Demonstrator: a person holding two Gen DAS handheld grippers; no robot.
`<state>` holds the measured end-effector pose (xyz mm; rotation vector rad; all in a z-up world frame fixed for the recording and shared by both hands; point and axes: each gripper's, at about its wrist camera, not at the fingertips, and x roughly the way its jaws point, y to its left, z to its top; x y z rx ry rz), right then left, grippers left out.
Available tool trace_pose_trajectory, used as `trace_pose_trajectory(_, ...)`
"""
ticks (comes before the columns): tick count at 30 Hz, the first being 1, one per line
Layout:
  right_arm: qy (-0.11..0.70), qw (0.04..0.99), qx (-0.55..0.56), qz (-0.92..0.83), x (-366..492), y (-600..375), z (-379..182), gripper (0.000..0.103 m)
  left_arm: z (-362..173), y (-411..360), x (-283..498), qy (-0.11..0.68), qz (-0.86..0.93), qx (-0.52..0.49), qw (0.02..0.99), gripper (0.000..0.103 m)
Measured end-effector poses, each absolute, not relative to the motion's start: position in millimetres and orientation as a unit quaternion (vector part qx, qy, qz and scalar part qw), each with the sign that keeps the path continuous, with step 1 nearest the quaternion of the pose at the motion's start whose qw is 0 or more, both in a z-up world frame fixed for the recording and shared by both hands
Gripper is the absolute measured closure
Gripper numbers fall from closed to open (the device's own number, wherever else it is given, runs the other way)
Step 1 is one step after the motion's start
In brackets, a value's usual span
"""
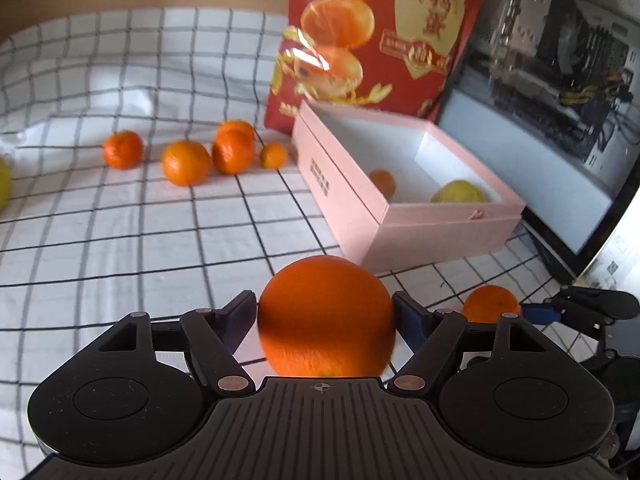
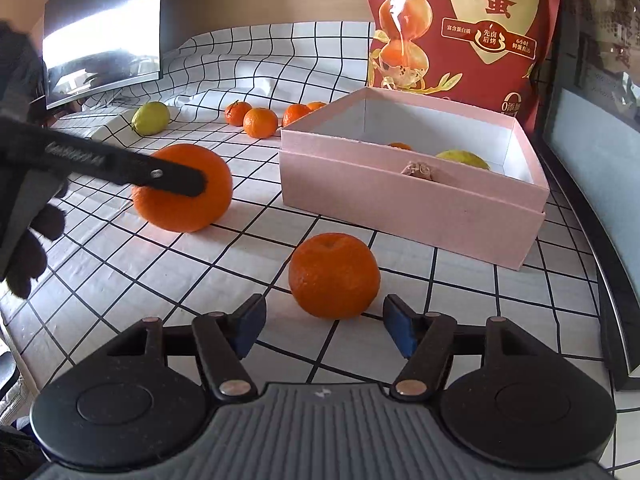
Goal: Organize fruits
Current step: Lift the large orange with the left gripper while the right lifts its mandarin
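Note:
My left gripper [image 1: 325,314] is shut on a large orange [image 1: 326,288], its blue pads pressing both sides; the right wrist view shows this orange [image 2: 182,200] held just above the checked cloth. My right gripper [image 2: 325,328] stands open, and a second orange [image 2: 334,276] rests on the cloth just beyond its fingertips, untouched. An open pink box [image 2: 400,208] sits ahead on the right and holds a small orange [image 1: 383,182] and a yellow fruit [image 1: 458,192]. Several mandarins [image 1: 186,162] lie in a row farther back.
A red snack bag [image 1: 376,36] stands behind the pink box. A dark monitor [image 1: 540,100] borders the right side and another screen [image 2: 104,28] the far left. A yellow-green fruit [image 2: 151,118] lies at the back left. A gloved hand [image 2: 24,240] holds the left tool.

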<state>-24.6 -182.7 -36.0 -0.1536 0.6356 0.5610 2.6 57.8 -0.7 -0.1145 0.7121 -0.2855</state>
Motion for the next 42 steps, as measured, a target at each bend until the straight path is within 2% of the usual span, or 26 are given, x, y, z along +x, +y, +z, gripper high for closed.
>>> trace_pose_trajectory(5, 0.311, 0.910, -0.076, 0.265, -19, -180, -35, 0.038, -10, 40, 22, 0.369, -0.137, -0.029, 0.919, 0.028)
trace_pose_trajectory(8, 0.309, 0.912, -0.074, 0.259, -15, -180, -34, 0.046, -7, 37, 19, 0.364, -0.140, -0.014, 0.921, 0.028)
trace_pose_trajectory(12, 0.300, 0.916, -0.083, 0.254, -11, -178, -32, 0.046, -6, 40, -2, 0.348, -0.148, 0.002, 0.926, 0.028)
trace_pose_trajectory(22, 0.296, 0.916, -0.101, 0.253, -10, -169, -33, 0.046, 0, 49, -25, 0.363, -0.144, 0.014, 0.920, 0.026)
trace_pose_trajectory(24, 0.295, 0.915, -0.101, 0.257, -12, -170, -33, 0.049, -9, 50, -26, 0.383, -0.143, 0.029, 0.912, 0.027)
trace_pose_trajectory(26, 0.293, 0.914, -0.103, 0.261, -14, -171, -33, 0.052, -13, 50, -35, 0.362, -0.141, 0.043, 0.920, 0.026)
trace_pose_trajectory(33, 0.293, 0.914, -0.092, 0.263, -12, -174, -32, 0.055, -8, 52, -34, 0.372, -0.126, 0.022, 0.919, 0.027)
trace_pose_trajectory(42, 0.294, 0.915, -0.083, 0.263, -12, -176, -31, 0.055, -6, 47, -46, 0.345, -0.142, -0.004, 0.928, 0.028)
